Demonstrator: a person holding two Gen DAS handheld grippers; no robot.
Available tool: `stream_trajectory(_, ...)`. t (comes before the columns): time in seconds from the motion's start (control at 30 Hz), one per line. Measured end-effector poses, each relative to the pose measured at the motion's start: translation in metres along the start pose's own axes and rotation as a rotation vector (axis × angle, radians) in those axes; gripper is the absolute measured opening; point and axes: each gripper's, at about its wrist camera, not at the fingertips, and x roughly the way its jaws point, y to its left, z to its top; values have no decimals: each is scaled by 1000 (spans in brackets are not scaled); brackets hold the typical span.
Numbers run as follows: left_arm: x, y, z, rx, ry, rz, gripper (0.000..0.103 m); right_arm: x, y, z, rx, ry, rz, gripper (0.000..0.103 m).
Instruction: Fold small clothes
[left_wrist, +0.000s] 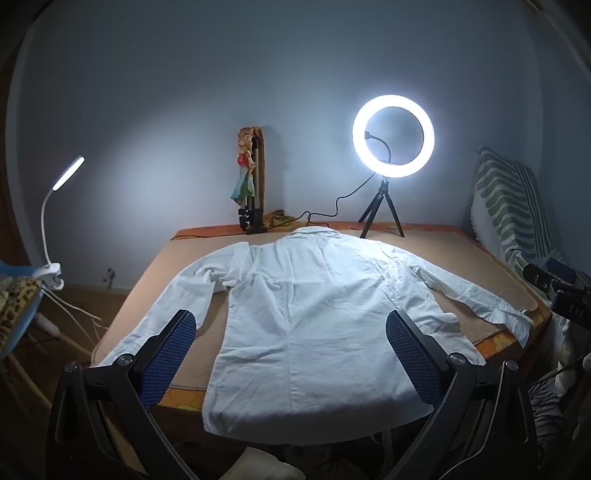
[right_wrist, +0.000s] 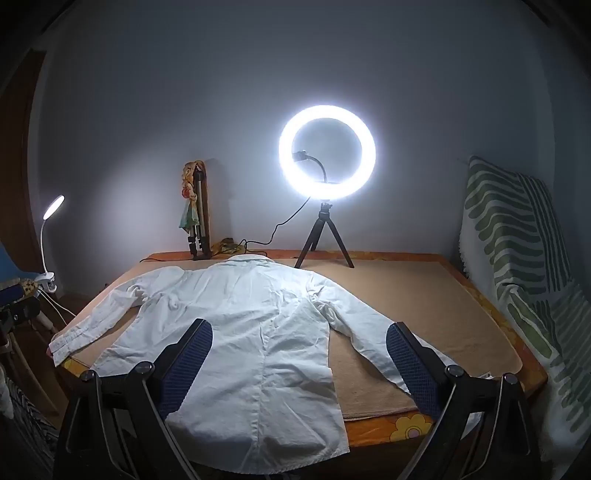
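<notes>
A white long-sleeved shirt (left_wrist: 317, 314) lies flat, back up, on a tan mat (left_wrist: 173, 266), collar at the far end, both sleeves spread out; its hem hangs over the near edge. It also shows in the right wrist view (right_wrist: 243, 332). My left gripper (left_wrist: 291, 350) is open and empty above the shirt's lower half, near the hem. My right gripper (right_wrist: 299, 354) is open and empty above the shirt's right side and right sleeve (right_wrist: 369, 332). The right gripper's body shows at the far right of the left wrist view (left_wrist: 554, 291).
A lit ring light on a small tripod (left_wrist: 391, 136) stands at the far edge, with its cable. A doll and folded tripod (left_wrist: 251, 184) lean on the wall. A clip lamp (left_wrist: 59, 221) stands left. A green-striped cloth (right_wrist: 517, 251) hangs right.
</notes>
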Motion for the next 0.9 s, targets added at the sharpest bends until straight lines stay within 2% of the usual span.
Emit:
stream_trajectory(0.3, -11, -1, -1, 0, -39, 15, 102, -5, -1, 1, 8, -9, -1, 97)
stream_trajectory(0.9, -14, 1, 6, -2, -42, 12, 102, -7, 1, 2, 7, -27, 10, 97)
